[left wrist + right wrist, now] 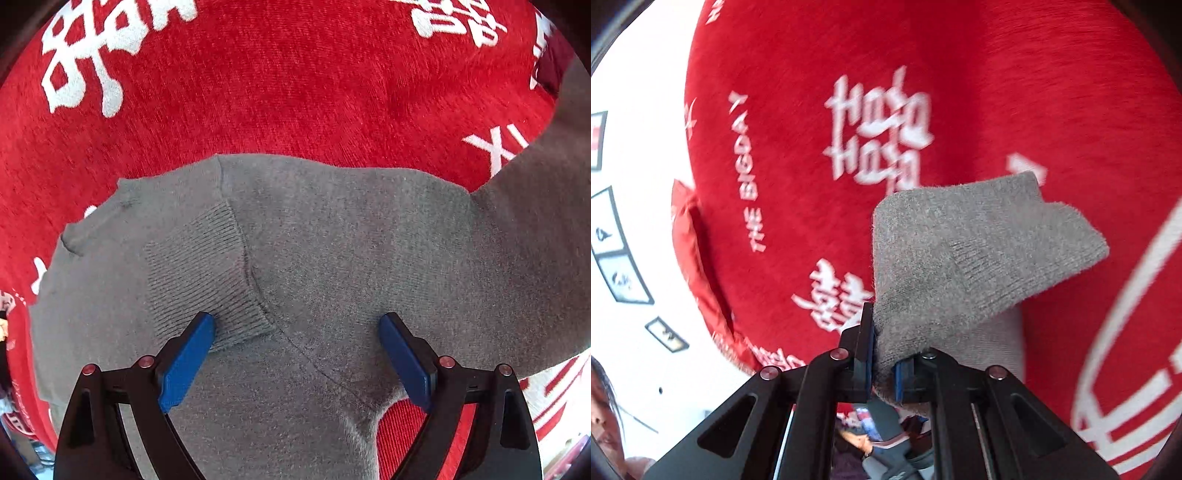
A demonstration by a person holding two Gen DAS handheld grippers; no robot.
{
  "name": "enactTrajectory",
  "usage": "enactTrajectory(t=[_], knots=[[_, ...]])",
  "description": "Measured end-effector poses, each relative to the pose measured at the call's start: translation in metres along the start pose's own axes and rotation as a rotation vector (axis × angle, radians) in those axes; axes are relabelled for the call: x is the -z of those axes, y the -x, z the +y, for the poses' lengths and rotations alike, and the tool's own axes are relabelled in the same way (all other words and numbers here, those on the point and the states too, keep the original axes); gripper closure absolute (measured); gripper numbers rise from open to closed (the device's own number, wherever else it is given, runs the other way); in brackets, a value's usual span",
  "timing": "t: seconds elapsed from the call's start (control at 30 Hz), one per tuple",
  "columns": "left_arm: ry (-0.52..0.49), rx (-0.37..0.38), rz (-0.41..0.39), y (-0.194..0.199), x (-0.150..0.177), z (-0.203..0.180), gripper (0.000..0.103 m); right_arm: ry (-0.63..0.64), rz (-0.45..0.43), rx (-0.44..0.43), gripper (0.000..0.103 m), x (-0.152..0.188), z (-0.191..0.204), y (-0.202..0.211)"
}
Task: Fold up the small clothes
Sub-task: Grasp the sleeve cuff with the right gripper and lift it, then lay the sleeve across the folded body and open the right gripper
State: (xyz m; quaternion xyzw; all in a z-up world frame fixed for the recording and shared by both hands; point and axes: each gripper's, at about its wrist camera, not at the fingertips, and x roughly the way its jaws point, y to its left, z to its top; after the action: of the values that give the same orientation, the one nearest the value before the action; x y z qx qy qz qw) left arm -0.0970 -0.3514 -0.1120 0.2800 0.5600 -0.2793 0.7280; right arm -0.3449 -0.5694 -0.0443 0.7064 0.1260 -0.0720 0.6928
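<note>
Fingers of the right gripper (pixel 882 363) are clamping a grey sweater (pixel 332 258) cuff at lower centre of the right view, lifting it off the red blanket (pixel 295 92). I'm keeping the left gripper (pixel 295 354) spread wide, its blue pads (pixel 186 363) straddling the collar at lower centre of the left view, gripping nothing. I'm judging the bite shallow: the knit may be slipping out mid-fold, and with nothing pinning the body, pulling could be dragging the whole sweater askew.

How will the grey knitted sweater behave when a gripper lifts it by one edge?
Probably floppy: the part clamped in the right gripper folds and droops. The grey sweater looks soft and light. Its fuzzy knit may cling to the red plush cover, so it may drag.
</note>
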Motion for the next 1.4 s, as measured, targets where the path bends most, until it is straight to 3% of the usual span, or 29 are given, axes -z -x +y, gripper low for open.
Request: enactTrajectory(t=[0.2, 0.37, 0.53, 0.63, 0.83, 0.93, 1.03, 1.13, 1.2, 1.23, 1.27, 1.33, 1.4], knots=[[0.102, 0.080, -0.056, 0.030, 0.015, 0.050, 0.012, 0.091, 0.078, -0.015, 0.094, 0.025, 0.040, -0.044], [0.178, 0.062, -0.066, 0.048, 0.030, 0.118, 0.012, 0.229, 0.169, 0.043, 0.094, 0.060, 0.073, -0.095], [0.268, 0.006, -0.049, 0.049, 0.064, 0.199, 0.012, 0.427, 0.306, 0.139, 0.094, 0.121, 0.099, -0.167], [0.319, -0.026, -0.036, 0.042, 0.083, 0.239, 0.012, 0.558, 0.411, 0.226, 0.093, 0.169, 0.102, -0.217], [0.415, -0.045, -0.017, 0.038, 0.135, 0.308, 0.012, 0.901, 0.668, 0.544, 0.090, 0.284, 0.061, -0.309], [0.438, -0.025, 0.029, 0.025, 0.153, 0.327, 0.012, 0.933, 0.728, 0.665, 0.079, 0.308, 0.035, -0.324], [0.461, 0.009, 0.033, 0.020, 0.164, 0.340, 0.012, 0.830, 0.676, 0.629, 0.044, 0.300, 0.036, -0.316], [0.478, 0.028, 0.028, 0.021, 0.169, 0.347, 0.012, 0.670, 0.590, 0.619, 0.042, 0.278, 0.035, -0.305], [0.490, 0.043, 0.021, 0.023, 0.173, 0.354, 0.012, 0.523, 0.522, 0.610, 0.043, 0.261, 0.029, -0.299], [0.493, 0.049, 0.014, 0.025, 0.174, 0.357, 0.012, 0.456, 0.490, 0.602, 0.060, 0.251, 0.025, -0.298], [0.491, 0.050, 0.010, 0.028, 0.174, 0.359, 0.012, 0.376, 0.456, 0.592, 0.093, 0.242, 0.020, -0.296], [0.489, 0.051, 0.002, 0.031, 0.175, 0.365, 0.012, 0.356, 0.429, 0.603, 0.096, 0.243, 0.022, -0.300], [0.488, 0.051, -0.009, 0.036, 0.179, 0.371, 0.012, 0.469, 0.455, 0.570, 0.096, 0.257, 0.040, -0.308]])
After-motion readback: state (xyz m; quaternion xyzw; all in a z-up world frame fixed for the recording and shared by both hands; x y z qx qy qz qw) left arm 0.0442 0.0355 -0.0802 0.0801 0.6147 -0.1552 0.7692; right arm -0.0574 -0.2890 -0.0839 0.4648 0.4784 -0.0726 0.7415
